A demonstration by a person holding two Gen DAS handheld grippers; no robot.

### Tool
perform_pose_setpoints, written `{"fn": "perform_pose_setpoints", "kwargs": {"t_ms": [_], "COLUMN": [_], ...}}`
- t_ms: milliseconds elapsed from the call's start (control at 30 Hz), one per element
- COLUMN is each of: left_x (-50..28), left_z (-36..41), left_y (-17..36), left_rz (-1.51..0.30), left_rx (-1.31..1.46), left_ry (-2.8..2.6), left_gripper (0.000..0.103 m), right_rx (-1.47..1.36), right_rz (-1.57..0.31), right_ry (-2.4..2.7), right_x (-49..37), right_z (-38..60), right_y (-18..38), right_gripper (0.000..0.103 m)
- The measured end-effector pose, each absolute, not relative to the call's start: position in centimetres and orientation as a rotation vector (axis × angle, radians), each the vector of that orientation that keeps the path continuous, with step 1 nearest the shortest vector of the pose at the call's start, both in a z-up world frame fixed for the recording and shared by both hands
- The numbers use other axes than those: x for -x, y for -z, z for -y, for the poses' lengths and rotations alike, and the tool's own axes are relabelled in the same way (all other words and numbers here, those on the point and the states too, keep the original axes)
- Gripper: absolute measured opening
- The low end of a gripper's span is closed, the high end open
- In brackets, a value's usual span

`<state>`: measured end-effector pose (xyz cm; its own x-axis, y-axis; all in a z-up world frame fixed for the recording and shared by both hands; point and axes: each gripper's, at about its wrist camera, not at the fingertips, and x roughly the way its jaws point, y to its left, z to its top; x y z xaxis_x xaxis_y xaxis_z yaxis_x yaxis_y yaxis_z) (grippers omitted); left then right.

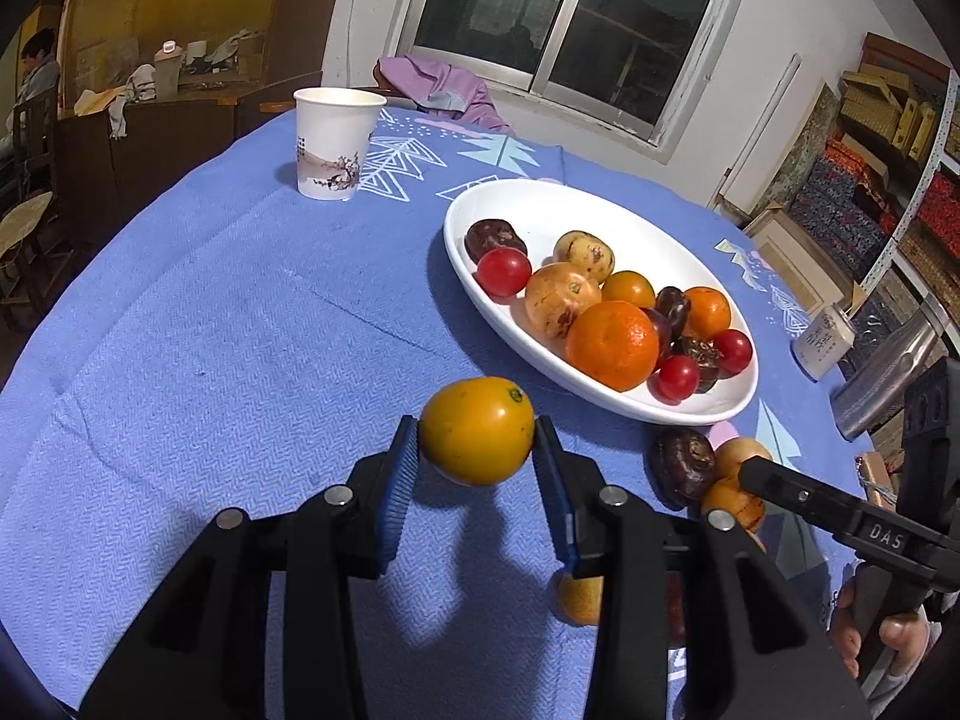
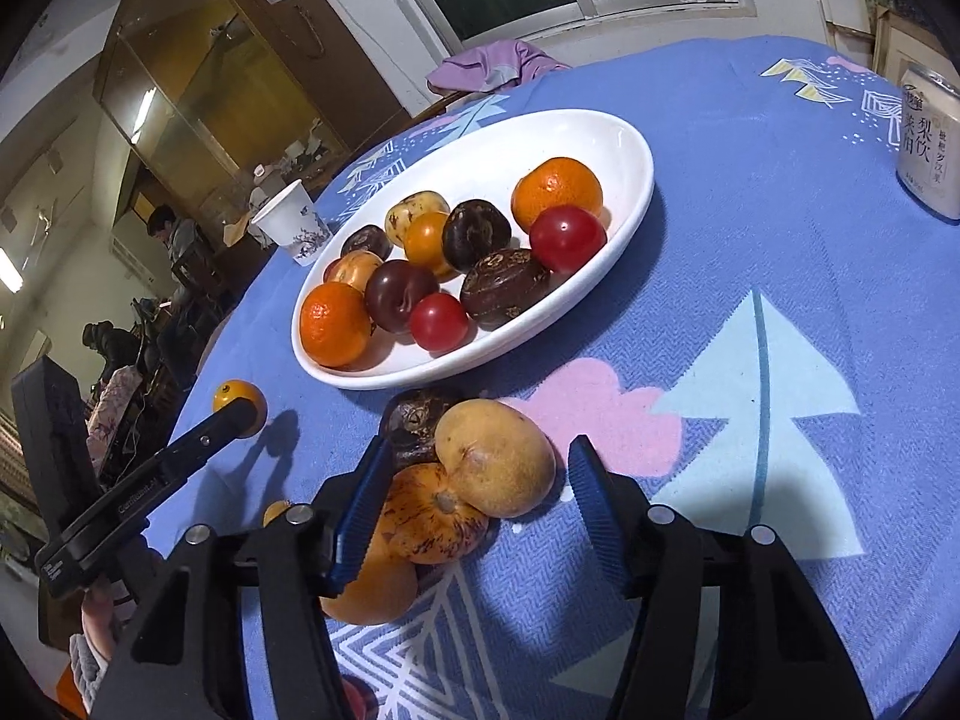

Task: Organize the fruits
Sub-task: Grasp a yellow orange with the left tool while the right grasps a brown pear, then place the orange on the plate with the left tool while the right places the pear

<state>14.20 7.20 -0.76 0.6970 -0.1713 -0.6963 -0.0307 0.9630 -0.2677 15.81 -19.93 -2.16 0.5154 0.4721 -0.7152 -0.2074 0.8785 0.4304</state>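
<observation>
My left gripper is shut on a yellow-orange round fruit, held just above the blue cloth short of the white oval plate. The plate holds several fruits: oranges, red tomatoes, dark brown and tan ones. In the right wrist view my right gripper stands open around a tan fruit lying on the cloth. A speckled orange fruit and a dark brown fruit lie against the tan one. The right pad stands clear of the tan fruit. The left pad is close to the speckled one.
A paper cup stands at the table's far left. A white drink can and a metal flask stand at the right edge. More loose fruit lies near me. A purple cloth hangs at the far edge.
</observation>
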Motion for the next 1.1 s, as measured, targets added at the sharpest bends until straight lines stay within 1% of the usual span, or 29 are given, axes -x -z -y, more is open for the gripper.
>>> {"fn": "perform_pose_setpoints", "kwargs": {"t_ms": [67, 100, 300, 367, 400, 467, 733, 900, 1000, 1100], "left_x": [-14.2, -14.2, -14.2, -14.1, -14.1, -14.2, -14.3, -14.3, -13.8, -12.6], "left_z": [-7.1, -7.0, -6.7, -6.8, -6.8, -6.8, -6.5, -6.4, -6.2, -5.7], "left_y": [0.8, 0.8, 1.1, 1.3, 1.4, 1.5, 1.9, 2.0, 1.4, -0.6], "left_rz": [-0.798, -0.798, -0.81, -0.814, -0.816, -0.821, -0.834, -0.834, -0.802, -0.726], "left_rx": [0.261, 0.254, 0.233, 0.234, 0.234, 0.231, 0.219, 0.214, 0.192, 0.172], "left_ry": [0.078, 0.077, 0.07, 0.07, 0.068, 0.067, 0.066, 0.064, 0.044, 0.035], "left_gripper": [0.038, 0.038, 0.038, 0.038, 0.038, 0.038, 0.038, 0.038, 0.038, 0.038], "right_rx": [-0.317, -0.333, -0.393, -0.415, -0.428, -0.463, -0.384, -0.354, -0.322, -0.281], "right_rz": [-0.949, -0.954, -0.963, -0.955, -0.953, -0.97, -0.957, -0.94, -0.861, -0.678], "right_ry": [-0.423, -0.438, -0.458, -0.454, -0.451, -0.459, -0.436, -0.42, -0.392, -0.336], "right_x": [-15.9, -16.0, -16.1, -15.8, -15.7, -15.5, -16.2, -15.7, -14.3, -11.2], "right_z": [19.9, 19.9, 20.8, 21.4, 21.8, 22.4, 20.9, 20.8, 21.4, 23.0], "right_y": [2.3, 2.5, 2.8, 2.7, 2.6, 3.0, 3.0, 2.6, 0.9, -2.9], "right_gripper": [0.06, 0.058, 0.051, 0.045, 0.037, 0.037, 0.041, 0.04, 0.04, 0.04]}}
